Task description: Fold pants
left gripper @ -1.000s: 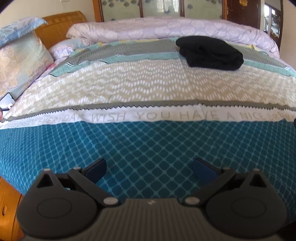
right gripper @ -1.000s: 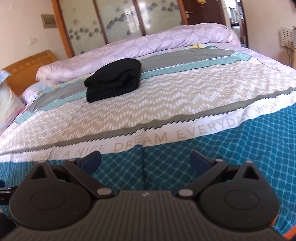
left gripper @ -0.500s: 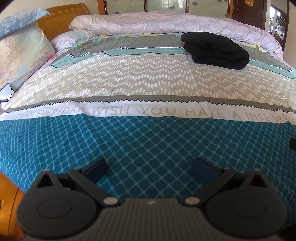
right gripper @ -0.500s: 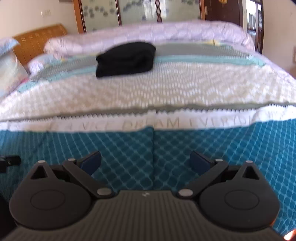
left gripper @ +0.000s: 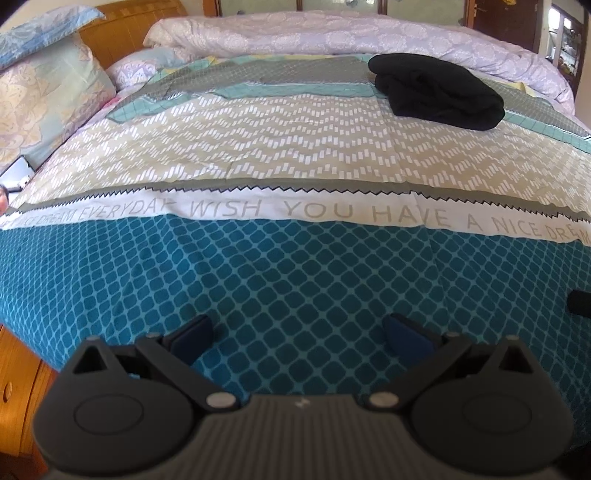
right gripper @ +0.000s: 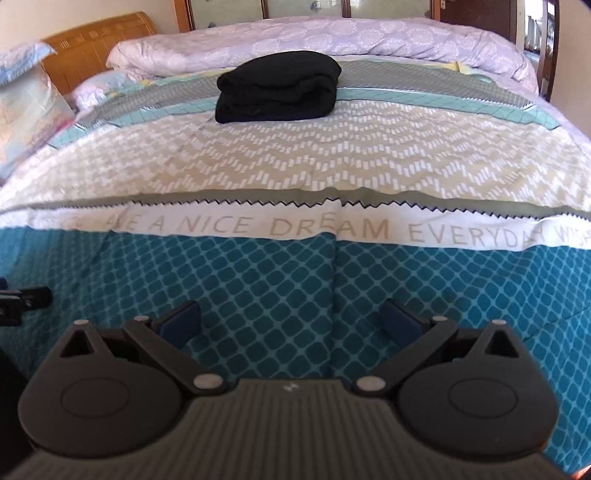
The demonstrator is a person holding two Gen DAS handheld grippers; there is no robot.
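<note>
The black pants (left gripper: 439, 90) lie folded in a compact bundle on the far part of the bed, on the grey and teal stripes; they also show in the right wrist view (right gripper: 279, 86). My left gripper (left gripper: 301, 338) is open and empty above the teal near part of the bedspread, far from the pants. My right gripper (right gripper: 291, 326) is open and empty over the same teal band. A bit of the right gripper (left gripper: 580, 302) shows at the left view's right edge, and the left gripper (right gripper: 22, 301) at the right view's left edge.
The patterned bedspread (left gripper: 295, 155) covers the bed. A rolled lilac duvet (left gripper: 332, 33) lies along the far side. Pillows (left gripper: 40, 92) and a wooden headboard (left gripper: 129, 22) are at the left. A phone (left gripper: 16, 173) lies by the pillows. A wooden cabinet (left gripper: 18, 376) stands bottom left.
Both grippers have tilted and shifted; the right view has swung so the pants sit more central and the bed looks level. Both stay open. The pants have not moved.
</note>
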